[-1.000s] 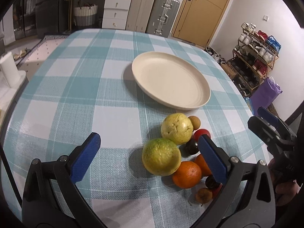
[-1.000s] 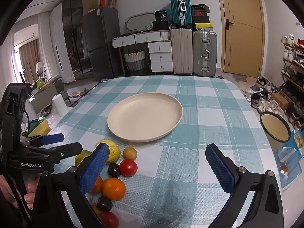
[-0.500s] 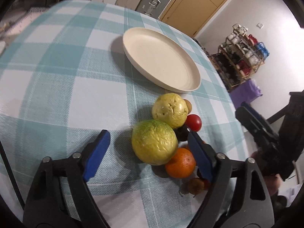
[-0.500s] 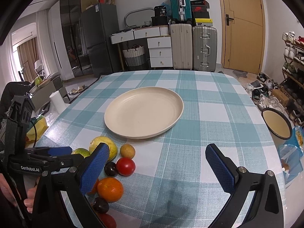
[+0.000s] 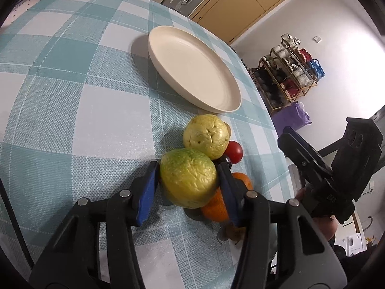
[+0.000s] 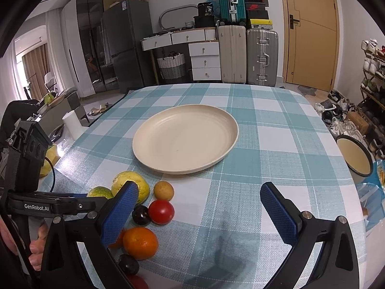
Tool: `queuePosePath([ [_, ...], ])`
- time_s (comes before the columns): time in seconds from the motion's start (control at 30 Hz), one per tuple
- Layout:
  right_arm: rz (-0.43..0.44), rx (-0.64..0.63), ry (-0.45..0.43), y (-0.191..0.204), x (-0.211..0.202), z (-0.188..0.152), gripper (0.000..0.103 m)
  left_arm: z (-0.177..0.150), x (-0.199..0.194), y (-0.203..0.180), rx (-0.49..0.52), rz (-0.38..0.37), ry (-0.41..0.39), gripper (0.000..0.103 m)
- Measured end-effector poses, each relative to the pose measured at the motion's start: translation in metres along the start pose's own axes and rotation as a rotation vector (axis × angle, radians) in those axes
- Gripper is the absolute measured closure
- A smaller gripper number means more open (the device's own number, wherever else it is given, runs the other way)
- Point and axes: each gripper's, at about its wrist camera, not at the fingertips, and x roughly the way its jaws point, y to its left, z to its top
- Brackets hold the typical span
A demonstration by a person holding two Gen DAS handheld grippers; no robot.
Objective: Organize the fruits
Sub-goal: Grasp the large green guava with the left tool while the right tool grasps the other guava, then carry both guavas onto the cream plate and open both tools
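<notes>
A cream plate (image 6: 185, 139) lies mid-table with nothing on it. In front of it is a cluster of fruit: a green guava (image 5: 187, 180), a yellow guava (image 5: 205, 136), a red tomato (image 6: 161, 211), a dark plum (image 6: 140, 214), an orange (image 6: 140, 242) and a small brown fruit (image 6: 163, 190). My left gripper (image 5: 187, 166) straddles the green guava; its jaws are closing and both blue pads touch the fruit's sides. The guava rests on the cloth. My right gripper (image 6: 199, 189) hovers open to the right of the cluster, holding nothing.
The checked tablecloth (image 6: 276, 130) covers the table. A round cream-and-black dish (image 6: 353, 155) stands off the right edge, a white paper roll (image 6: 72, 125) off the left. Suitcases (image 6: 262, 57), drawers and a shoe rack (image 5: 293, 72) line the room behind.
My left gripper sank and tilted down toward the green guava, and its jaws narrowed from wide apart until the pads met the fruit. The right gripper stayed nearly still.
</notes>
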Motion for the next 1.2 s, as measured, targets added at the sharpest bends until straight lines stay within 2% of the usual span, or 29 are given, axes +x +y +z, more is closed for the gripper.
queuePosePath([
  [0.3,0.111,-0.035,0.022,0.015,0.010,0.008,0.000,-0.001,-0.020,0.007,-0.016,-0.006,-0.028,0.056],
  [0.57,0.233,-0.129,0.109,0.049,0.034,0.010,0.000,0.000,-0.048,0.031,-0.052,0.008,-0.071,0.056],
  [0.8,0.249,-0.218,0.144,0.081,0.052,0.013,0.000,0.005,-0.062,0.053,-0.087,0.025,-0.098,0.056],
  [0.93,0.249,-0.279,0.179,0.097,0.062,0.011,0.015,-0.005,-0.071,0.060,-0.098,0.030,-0.108,0.056],
  [1.03,0.212,-0.324,0.209,0.106,0.072,0.008,0.022,-0.008,-0.074,0.063,-0.104,0.028,-0.108,0.056],
  [1.2,0.166,-0.385,0.242,0.113,0.080,0.002,0.041,-0.008,-0.074,0.065,-0.106,0.029,-0.108,0.056],
])
